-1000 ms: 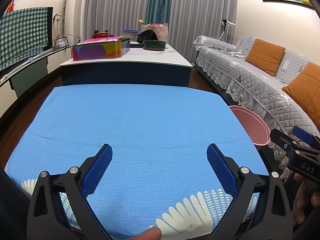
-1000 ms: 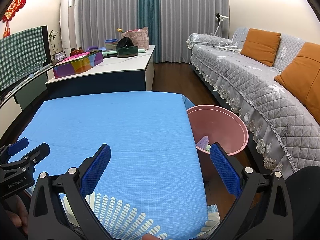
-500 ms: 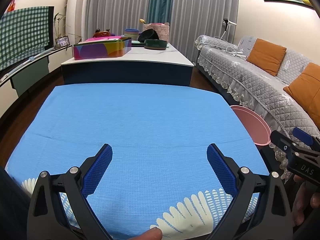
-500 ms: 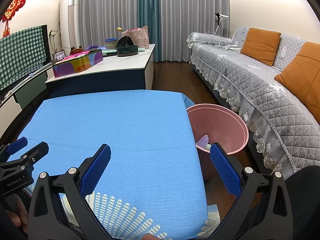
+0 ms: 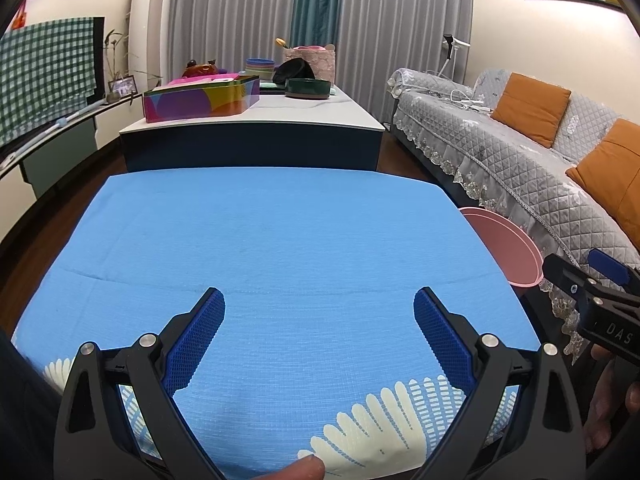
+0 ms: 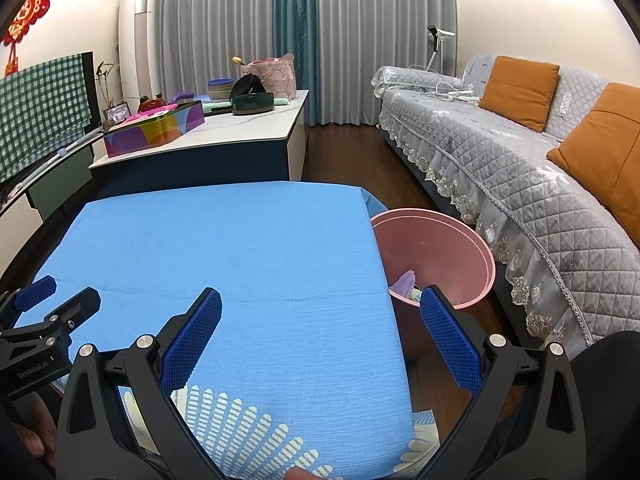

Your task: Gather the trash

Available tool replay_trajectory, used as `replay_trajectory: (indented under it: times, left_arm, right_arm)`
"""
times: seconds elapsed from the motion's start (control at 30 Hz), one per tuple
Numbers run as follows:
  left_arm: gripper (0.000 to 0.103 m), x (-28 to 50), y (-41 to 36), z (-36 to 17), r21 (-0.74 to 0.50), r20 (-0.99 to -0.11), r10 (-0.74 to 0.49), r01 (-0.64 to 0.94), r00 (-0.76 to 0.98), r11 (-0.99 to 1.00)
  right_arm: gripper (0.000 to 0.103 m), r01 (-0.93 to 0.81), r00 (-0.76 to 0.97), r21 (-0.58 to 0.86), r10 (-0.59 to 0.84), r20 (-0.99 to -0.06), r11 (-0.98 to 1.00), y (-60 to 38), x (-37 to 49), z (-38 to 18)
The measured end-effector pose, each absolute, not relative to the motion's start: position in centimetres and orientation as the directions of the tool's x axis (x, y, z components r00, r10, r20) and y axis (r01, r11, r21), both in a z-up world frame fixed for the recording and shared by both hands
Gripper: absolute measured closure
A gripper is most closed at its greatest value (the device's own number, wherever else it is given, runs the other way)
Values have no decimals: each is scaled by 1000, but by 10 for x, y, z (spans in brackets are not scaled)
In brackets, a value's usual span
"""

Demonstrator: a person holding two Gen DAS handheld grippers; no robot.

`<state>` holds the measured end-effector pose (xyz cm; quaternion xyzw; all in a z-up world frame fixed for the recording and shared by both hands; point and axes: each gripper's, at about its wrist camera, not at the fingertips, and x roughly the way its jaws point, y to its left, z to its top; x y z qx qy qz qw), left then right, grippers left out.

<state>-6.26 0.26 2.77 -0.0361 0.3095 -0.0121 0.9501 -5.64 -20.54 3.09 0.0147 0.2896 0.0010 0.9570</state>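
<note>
From the left wrist view, the left tool hangs over the near part of a bench covered by a blue cloth, its two blue-padded fingers spread wide apart with nothing between them. The cloth carries a pale fan-shaped print along its near edge. Off the right edge of the bench stands a pink bin, only partly seen from here, and just past it the tip of the right tool pokes in from the right, a hand beneath it. Behind the bench is a white-topped counter carrying a colourful box and a dark green bowl, and a grey quilted sofa with orange cushions runs along the right. From the right wrist view, the right tool is likewise spread wide and empty, held over the right near corner of the cloth. The bin stands on the wooden floor, touching or just beside the bench's right edge, between bench and sofa. Inside it lies the trash, a pale purple piece with something greenish next to it, partly hidden by the tool's right finger. The left tool shows at the lower left, over the cloth's left side.
</note>
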Motion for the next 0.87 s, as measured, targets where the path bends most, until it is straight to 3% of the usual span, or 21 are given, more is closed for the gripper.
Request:
replay_trajectory:
  times: [0.87]
  left_arm:
    - [10,-60,5,20,-93,-613,-50,-9,788,996]
  right_arm:
    - [5,2,831,29,15,-557,1000,-205,-55,32]
